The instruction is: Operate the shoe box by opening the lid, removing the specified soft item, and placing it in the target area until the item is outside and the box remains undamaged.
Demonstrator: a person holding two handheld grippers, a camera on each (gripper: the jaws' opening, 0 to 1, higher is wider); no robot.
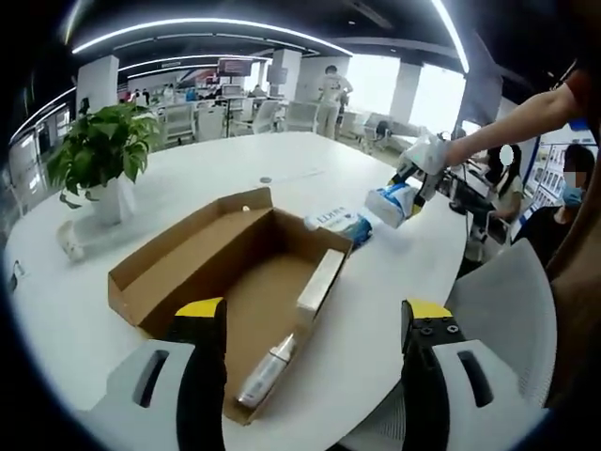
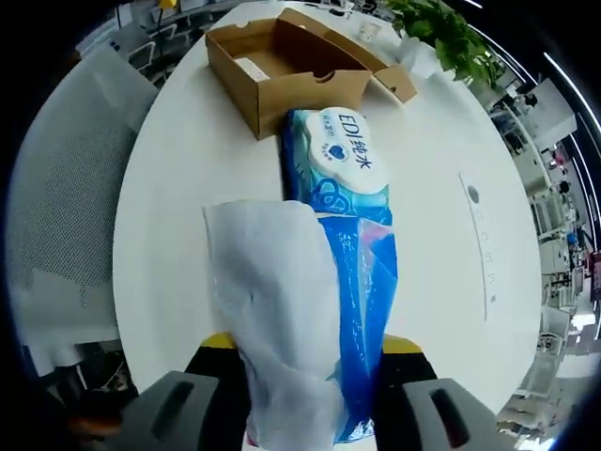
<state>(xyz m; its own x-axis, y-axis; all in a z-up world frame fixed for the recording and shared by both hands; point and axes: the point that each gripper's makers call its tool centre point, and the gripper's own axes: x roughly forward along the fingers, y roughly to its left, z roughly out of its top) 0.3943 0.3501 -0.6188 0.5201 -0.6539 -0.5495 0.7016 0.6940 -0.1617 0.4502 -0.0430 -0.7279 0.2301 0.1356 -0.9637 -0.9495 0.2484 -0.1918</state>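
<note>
Cardboard shoe box (image 1: 235, 282) lies open on the white worktop (image 1: 310, 164); right claw (image 2: 305, 376) grips a blue tissue pack (image 2: 310, 329), left claw (image 1: 315, 329) spread, holding nothing.

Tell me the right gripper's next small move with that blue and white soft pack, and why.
Probably lower and release. The right gripper is shut on the blue and white soft pack, held above the white round table, clear of the open brown cardboard box and beside a second wipes pack.
</note>
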